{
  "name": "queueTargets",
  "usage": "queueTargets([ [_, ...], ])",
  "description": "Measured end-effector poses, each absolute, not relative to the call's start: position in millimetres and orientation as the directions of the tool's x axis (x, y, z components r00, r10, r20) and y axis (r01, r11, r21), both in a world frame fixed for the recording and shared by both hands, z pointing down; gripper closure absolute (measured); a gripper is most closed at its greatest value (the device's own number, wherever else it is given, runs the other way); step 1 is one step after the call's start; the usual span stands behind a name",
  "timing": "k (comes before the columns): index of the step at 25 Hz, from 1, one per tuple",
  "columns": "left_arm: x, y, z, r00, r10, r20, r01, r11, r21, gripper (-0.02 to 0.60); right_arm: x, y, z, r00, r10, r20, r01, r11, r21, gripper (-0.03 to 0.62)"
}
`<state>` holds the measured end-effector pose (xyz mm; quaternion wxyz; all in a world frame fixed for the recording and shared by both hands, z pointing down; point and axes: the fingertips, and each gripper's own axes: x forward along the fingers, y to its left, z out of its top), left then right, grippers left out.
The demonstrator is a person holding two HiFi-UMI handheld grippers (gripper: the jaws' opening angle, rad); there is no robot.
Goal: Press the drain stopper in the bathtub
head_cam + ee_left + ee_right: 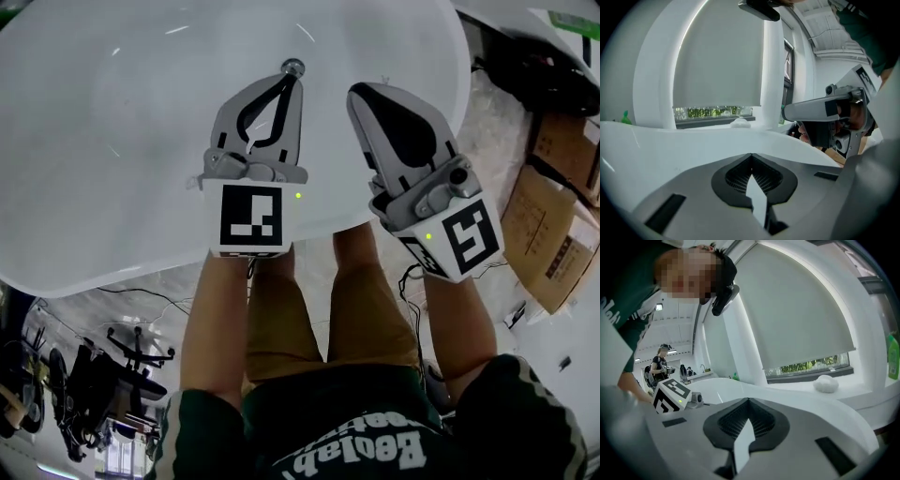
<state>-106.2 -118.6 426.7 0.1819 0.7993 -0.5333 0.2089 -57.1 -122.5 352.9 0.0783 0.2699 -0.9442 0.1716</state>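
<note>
Jaws of left gripper [292, 82] (together) beside drain stopper [292, 67]

Arched window [811, 365], lowered white blind [801, 319], cardboard boxes [548, 225] on pale floor [487, 127]

Brown cardboard boxes [555, 220], drawn white window blind [801, 310], green bottle [894, 356], white lump [826, 383] on the sill [865, 383]

"…lab" on green shirt [356, 427]
</note>
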Motion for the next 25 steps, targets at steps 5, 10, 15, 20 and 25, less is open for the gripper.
queueTargets([
  [5, -98, -138, 493, 0.337, -0.729, 0.596, -0.921, -0.387, 0.048, 0.574, -46, -143, 413, -0.848, -0.453, 0.276, -0.524, 0.796, -0.304, 0.583],
  [10, -84, -169, 570, 0.339, -0.679, 0.651, -0.914, -0.401, 0.059, 0.574, -32, -179, 475, -0.844, -0.447, 0.296, -0.529, 0.785, -0.323, 0.583],
  [15, -74, -194, 654, 0.321, -0.593, 0.738, -0.906, -0.418, 0.058, 0.574, -30, -218, 522, -0.852, -0.433, 0.295, -0.515, 0.791, -0.33, 0.583],
  [20, -67, -199, 718, 0.316, -0.493, 0.811, -0.897, -0.433, 0.086, 0.574, -31, -237, 551, -0.856, -0.425, 0.292, -0.51, 0.786, -0.349, 0.583],
  [25, -64, -196, 775, 0.292, -0.381, 0.877, -0.878, -0.47, 0.088, 0.574, -21, -250, 560, -0.852, -0.437, 0.289, -0.521, 0.765, -0.379, 0.583],
])
